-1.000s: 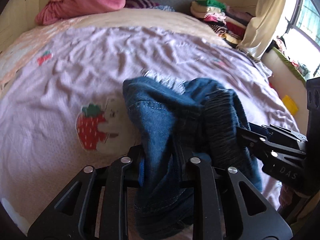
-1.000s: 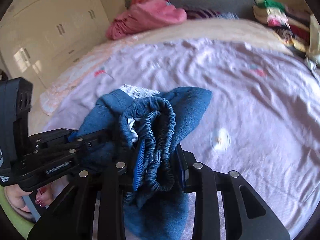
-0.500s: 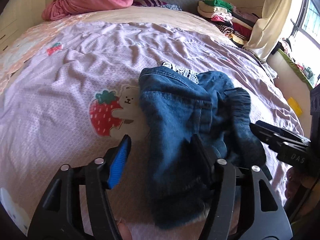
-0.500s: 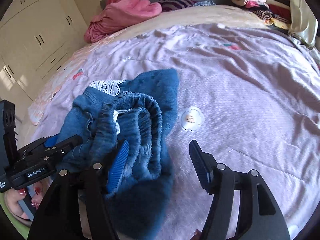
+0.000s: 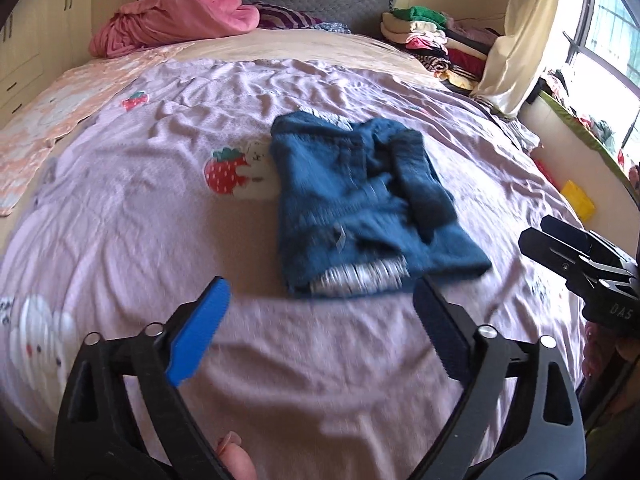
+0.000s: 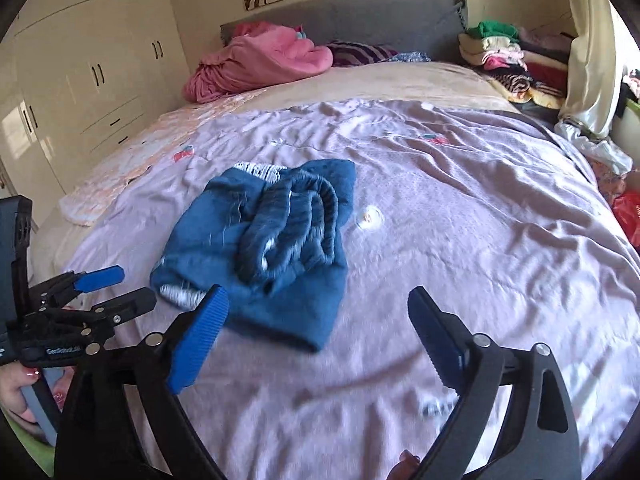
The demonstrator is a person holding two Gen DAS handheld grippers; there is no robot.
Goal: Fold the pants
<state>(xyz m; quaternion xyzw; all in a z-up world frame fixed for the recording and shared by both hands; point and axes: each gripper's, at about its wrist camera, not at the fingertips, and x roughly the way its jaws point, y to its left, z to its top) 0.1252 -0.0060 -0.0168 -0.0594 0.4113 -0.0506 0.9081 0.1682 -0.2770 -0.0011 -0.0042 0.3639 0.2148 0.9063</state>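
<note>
Two low wrist views, bed (image 5: 320, 360) shared

The bed (image 5: 120, 240) is covered with a wrinkled lilac sheet (image 6: 480, 240) that has strawberry prints. Near the middle of the bed the blue pants (image 5: 352, 200) lie in a folded bundle, flat on the sheet. At the head edge a pink blanket (image 5: 172, 24) lies in a heap toward the left corner. A stack of folded clothes (image 6: 500, 52) sits at the right head corner.
</note>
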